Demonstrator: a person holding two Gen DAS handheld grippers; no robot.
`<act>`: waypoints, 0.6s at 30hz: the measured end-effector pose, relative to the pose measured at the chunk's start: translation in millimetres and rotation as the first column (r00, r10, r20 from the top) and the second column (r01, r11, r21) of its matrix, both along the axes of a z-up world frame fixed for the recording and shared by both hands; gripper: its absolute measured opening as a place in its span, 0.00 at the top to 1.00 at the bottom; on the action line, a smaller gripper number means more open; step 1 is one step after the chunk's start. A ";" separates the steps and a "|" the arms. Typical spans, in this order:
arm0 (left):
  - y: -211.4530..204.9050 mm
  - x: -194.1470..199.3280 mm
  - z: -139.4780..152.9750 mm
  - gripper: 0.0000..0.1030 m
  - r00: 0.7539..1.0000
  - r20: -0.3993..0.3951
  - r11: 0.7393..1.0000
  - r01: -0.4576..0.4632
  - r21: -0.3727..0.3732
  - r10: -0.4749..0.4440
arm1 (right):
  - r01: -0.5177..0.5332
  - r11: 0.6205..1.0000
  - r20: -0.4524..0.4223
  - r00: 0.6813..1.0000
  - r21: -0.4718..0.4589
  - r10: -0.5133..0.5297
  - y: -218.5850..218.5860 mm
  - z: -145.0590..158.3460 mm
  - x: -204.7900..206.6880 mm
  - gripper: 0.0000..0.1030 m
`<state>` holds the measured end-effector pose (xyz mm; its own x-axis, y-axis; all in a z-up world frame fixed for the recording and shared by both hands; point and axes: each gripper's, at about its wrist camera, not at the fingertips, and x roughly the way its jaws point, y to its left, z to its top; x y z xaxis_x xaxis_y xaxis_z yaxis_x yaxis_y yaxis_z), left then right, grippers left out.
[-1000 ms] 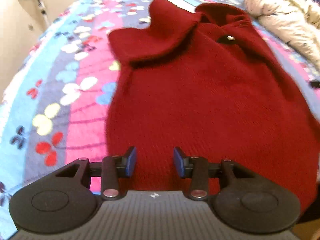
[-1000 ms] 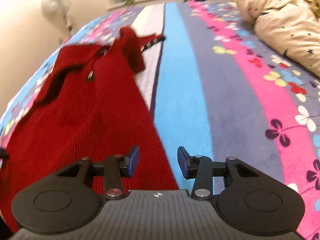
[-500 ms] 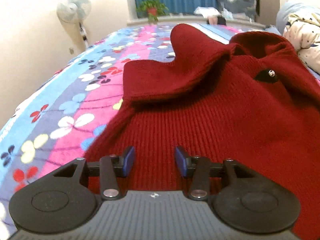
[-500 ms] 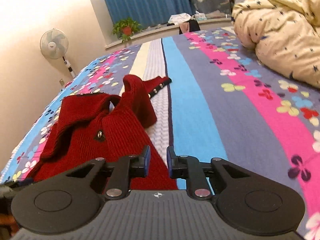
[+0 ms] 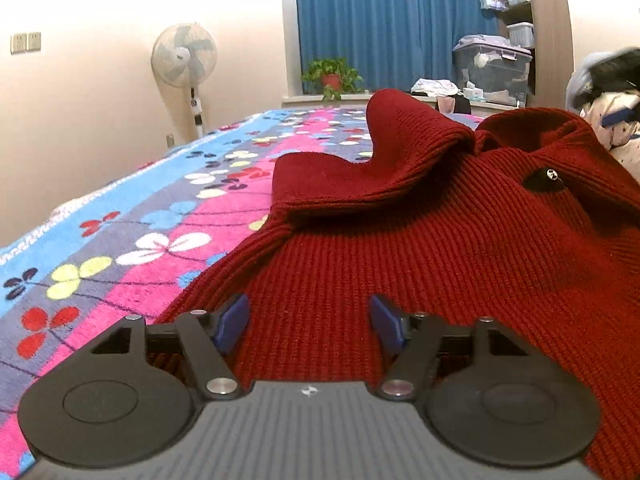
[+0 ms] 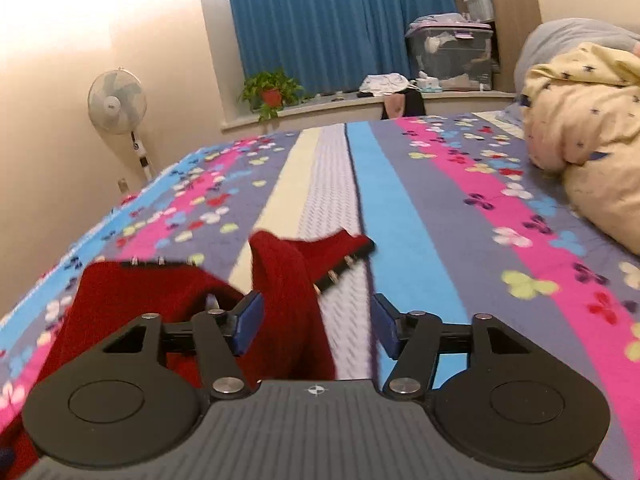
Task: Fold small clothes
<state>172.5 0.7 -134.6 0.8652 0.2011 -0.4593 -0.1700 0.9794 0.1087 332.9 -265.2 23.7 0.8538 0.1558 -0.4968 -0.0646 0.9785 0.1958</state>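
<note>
A small dark red knitted garment (image 5: 420, 248) lies on the striped floral bedspread (image 5: 132, 240), its upper part folded over and humped, a metal snap (image 5: 551, 175) showing. My left gripper (image 5: 308, 322) hovers low over its near edge, jaws opening, nothing pressed between the blue pads. In the right wrist view the same red garment (image 6: 280, 280) shows a raised fold and a dark strip of snaps (image 6: 344, 268). My right gripper (image 6: 318, 326) is just above that fold, jaws opening; red knit shows between the pads, which do not press on it.
A cream star-print duvet (image 6: 584, 160) is heaped at the bed's right side. Past the far edge stand a pedestal fan (image 6: 116, 108), a potted plant (image 6: 272, 94) on a sill, blue curtains and a clear storage box (image 6: 452, 56).
Both grippers widened their jaws; the right one had first narrowed. The right gripper moved along the garment toward its raised fold. The left gripper sank lower and tipped up, bringing the room into view.
</note>
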 end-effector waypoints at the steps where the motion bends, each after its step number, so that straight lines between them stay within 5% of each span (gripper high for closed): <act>1: -1.2 -0.4 -0.8 0.29 1.000 0.001 1.000 -0.002 0.009 0.002 | -0.020 1.000 -0.005 1.000 -0.010 0.020 6.4 -1.5 10.2 0.32; 4: -0.2 0.2 -2.9 0.28 1.000 0.001 1.000 0.000 0.006 0.000 | -0.087 0.992 -0.060 0.995 -0.086 0.082 28.9 -15.1 34.5 0.32; 5: 0.0 -0.5 -3.3 0.28 1.000 0.002 1.000 0.000 0.005 0.000 | -0.104 0.988 -0.071 0.993 -0.113 0.096 34.6 -20.9 38.0 0.43; 6: 0.3 -0.6 -3.8 0.28 1.000 0.002 1.000 0.001 0.004 -0.001 | -0.109 0.985 -0.075 0.992 -0.131 0.099 38.5 -25.9 39.0 0.68; 8: 0.2 -0.8 -4.0 0.28 1.000 0.002 1.000 0.000 0.008 0.000 | -0.085 0.986 -0.069 0.995 -0.143 0.076 38.0 -27.6 35.9 0.77; 14: 1.0 -0.9 -4.4 0.28 1.000 0.001 1.000 0.002 0.010 -0.002 | -0.056 0.993 -0.113 0.993 -0.106 0.044 14.2 -7.9 6.4 0.81; 16: 1.1 -0.6 -4.5 0.28 1.000 0.001 1.000 0.002 0.013 -0.002 | -0.202 0.966 -0.244 0.957 -0.162 0.159 20.7 -8.6 -5.2 0.81; 18: 0.6 -0.2 -4.5 0.28 1.000 0.000 1.000 0.002 0.017 -0.002 | -0.392 0.897 -0.374 0.878 -0.206 0.298 29.0 -18.1 -23.9 0.81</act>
<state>172.3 1.4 -139.0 0.8658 0.2071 -0.4555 -0.1680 0.9778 0.1252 308.9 -236.2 5.6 0.5525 0.2318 -0.8006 -0.3869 0.9221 -0.0001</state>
